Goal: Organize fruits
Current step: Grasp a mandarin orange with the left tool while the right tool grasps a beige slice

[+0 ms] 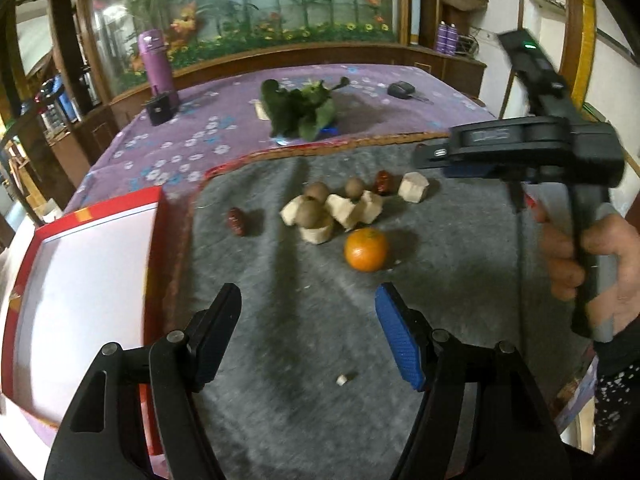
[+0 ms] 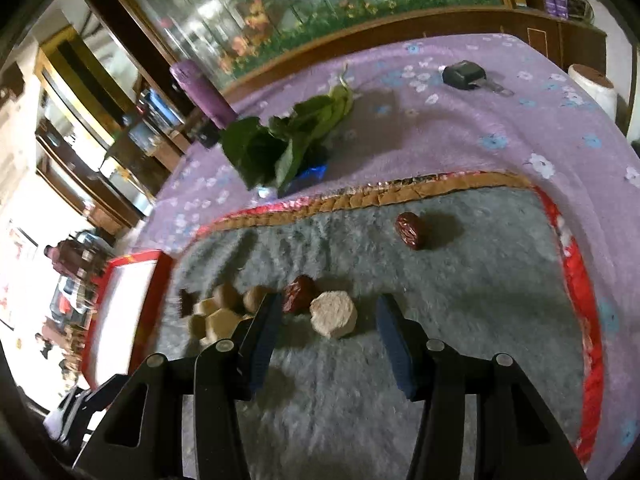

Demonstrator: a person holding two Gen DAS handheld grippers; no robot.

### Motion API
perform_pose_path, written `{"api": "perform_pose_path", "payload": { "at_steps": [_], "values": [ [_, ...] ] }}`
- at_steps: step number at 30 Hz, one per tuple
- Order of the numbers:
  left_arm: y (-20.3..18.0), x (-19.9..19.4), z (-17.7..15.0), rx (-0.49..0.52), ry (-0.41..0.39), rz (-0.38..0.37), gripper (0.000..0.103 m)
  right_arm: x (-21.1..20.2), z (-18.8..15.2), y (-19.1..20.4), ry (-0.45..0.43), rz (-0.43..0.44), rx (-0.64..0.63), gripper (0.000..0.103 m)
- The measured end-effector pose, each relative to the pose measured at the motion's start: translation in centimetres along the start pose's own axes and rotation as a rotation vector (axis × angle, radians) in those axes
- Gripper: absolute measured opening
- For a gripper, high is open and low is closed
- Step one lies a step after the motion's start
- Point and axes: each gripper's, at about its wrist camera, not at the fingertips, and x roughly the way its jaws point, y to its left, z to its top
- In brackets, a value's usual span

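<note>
The left gripper (image 1: pixel 308 336) hangs over the grey mat (image 1: pixel 304 412) with its jaws apart and nothing between them, only bare mat and a small pale crumb (image 1: pixel 342 379) below; ahead of it an orange (image 1: pixel 366 249) sits alone on the mat, and just beyond the orange lies a huddle of pale blocks (image 1: pixel 344 210) with three round brown fruits (image 1: pixel 316 192) resting on and among them; a red date (image 1: pixel 237 222) lies apart to the left of the huddle, a second date (image 1: pixel 384 182) sits at its right end, touching or nearly touching the blocks, and a further pale block (image 1: pixel 414 187) stands just right of that; a red-rimmed box (image 1: pixel 100 216) with a white inside lies at the mat's left edge; the right gripper (image 2: pixel 326 316) points down at the mat with jaws apart, not pressing on anything, a pale block (image 2: pixel 334 315) standing between its fingertips and a date (image 2: pixel 298 294) touching that block by the left finger; another date (image 2: pixel 409 231) lies well apart, near the mat's far border; from the left wrist the hand (image 1: pixel 592 264) holding the right gripper's handle shows at the right; on the purple cloth (image 1: pixel 192 136) beyond the mat lie leafy greens (image 1: pixel 300 108), a purple bottle (image 1: pixel 156 64) and a car key (image 1: pixel 402 91).
</note>
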Motion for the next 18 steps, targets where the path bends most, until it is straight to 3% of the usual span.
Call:
{"api": "perform_pose_path", "payload": {
  "at_steps": [6,10,14,18],
  "values": [
    [-1.0,1.8,0.3,-0.021,0.054,-0.062,0.069,2.5,-0.9,0.7,0.007,-0.087,-0.077,0.040],
    [-1.4,2.9,0.6,-0.056,0.073,-0.071,0.069,2.5,-1.4,1.4,-0.021,-0.116,-0.156,0.040],
    [-1.8,4.3,1.3,-0.081,0.098,-0.066,0.069,2.5,-1.7,2.4,-0.035,-0.133,-0.224,0.029],
    [-2.2,4.9,1.9,-0.091,0.096,-0.059,0.068,2.3,-1.8,2.3,-0.035,-0.129,-0.221,0.029]
  ]
}}
